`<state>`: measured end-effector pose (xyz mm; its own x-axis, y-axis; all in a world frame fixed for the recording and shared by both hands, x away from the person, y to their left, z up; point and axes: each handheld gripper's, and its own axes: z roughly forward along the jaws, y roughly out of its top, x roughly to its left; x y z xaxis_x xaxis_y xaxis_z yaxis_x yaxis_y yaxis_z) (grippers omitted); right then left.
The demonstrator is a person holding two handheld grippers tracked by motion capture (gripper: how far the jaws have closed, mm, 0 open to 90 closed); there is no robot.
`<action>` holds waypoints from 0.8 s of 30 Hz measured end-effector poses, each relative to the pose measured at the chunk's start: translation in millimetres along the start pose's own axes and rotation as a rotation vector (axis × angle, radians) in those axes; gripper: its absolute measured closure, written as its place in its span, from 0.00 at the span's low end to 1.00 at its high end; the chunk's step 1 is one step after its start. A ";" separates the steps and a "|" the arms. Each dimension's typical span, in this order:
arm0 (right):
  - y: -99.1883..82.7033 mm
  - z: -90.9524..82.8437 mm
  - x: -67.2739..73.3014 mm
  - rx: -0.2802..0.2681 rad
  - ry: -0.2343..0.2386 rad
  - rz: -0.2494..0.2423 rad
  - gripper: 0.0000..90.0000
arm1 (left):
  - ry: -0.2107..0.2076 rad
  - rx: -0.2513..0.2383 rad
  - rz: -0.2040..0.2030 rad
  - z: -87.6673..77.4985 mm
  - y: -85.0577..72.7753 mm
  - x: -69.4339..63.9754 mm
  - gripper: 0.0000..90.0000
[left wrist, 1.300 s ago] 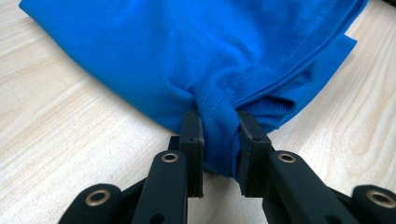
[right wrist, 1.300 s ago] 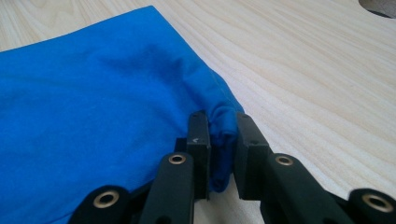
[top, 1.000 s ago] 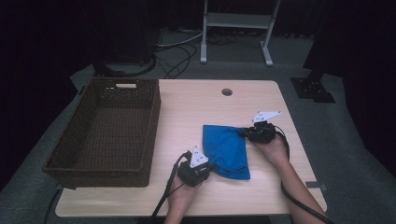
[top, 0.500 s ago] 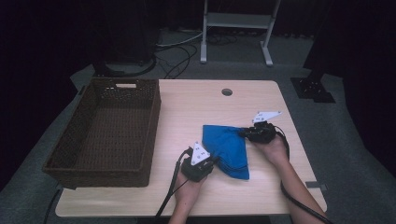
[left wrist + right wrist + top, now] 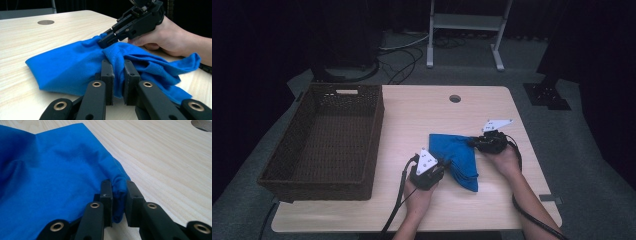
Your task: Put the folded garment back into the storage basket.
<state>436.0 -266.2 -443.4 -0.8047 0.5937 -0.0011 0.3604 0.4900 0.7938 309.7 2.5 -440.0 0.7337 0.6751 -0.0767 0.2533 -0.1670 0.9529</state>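
Blue cloth (image 5: pixel 458 157), lying right of centre in the high view on the pale wooden table (image 5: pixel 422 115), bunched into a rough triangle with folds trailing toward the lower right. Pinched at two points. Left gripper (image 5: pixel 117 75), at the bottom middle of its own view, closed on a thick gathered ridge of fabric, jaws nearly together with the bunched hem standing up between them. Right gripper (image 5: pixel 117 197), low in its own view, likewise clamped on a small rolled edge of the cloth, jaws narrowly apart with the fabric filling the gap. Seen again in the left gripper view at upper right (image 5: pixel 107 41), nose down on the far side of the cloth, gripped by a hand (image 5: pixel 162 37).

Further out: brown wicker basket (image 5: pixel 324 135) at the left of the high view, well apart from the cloth, with nothing visible inside. Round grommet hole (image 5: pixel 455 98) near the table's far edge.

Likely step in hand: lifting or spreading the cloth between both grips. Risks, as a judgement: the right grip holds only a slim roll of edge, so a sharp pull apart could slip it free. Uneven lift would leave the loose tail dragging on the table and undo any fold. Extra layers caught on the left could keep the cloth from opening flat.
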 end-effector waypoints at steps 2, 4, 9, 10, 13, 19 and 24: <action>0.0 0.0 -0.1 0.000 0.000 0.001 0.88 | -0.005 0.002 0.000 2.2 0.7 0.4 0.91; 0.0 -0.1 0.0 0.000 -0.001 -0.002 0.88 | -0.006 0.000 0.007 2.0 0.6 -0.1 0.91; 0.3 -0.7 -0.1 -0.004 -0.002 0.004 0.88 | -0.005 -0.012 0.005 0.6 0.1 -0.3 0.91; 0.7 -0.8 0.2 -0.003 -0.005 0.005 0.88 | -0.004 -0.012 0.003 0.7 0.1 0.1 0.91; 2.5 -1.5 1.6 -0.009 -0.011 0.002 0.89 | -0.001 -0.004 -0.014 1.3 0.5 2.1 0.91; 7.1 -6.6 4.8 -0.035 -0.005 -0.001 0.89 | 0.002 0.009 0.000 7.1 3.5 5.6 0.91; 11.4 -11.0 8.1 -0.054 0.010 0.001 0.89 | 0.010 0.015 0.008 11.6 9.3 8.6 0.91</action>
<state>428.4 -262.8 -427.7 -0.8089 0.5879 0.0059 0.3356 0.4535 0.8257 325.6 -1.5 -435.2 0.7296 0.6807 -0.0664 0.2569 -0.1828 0.9490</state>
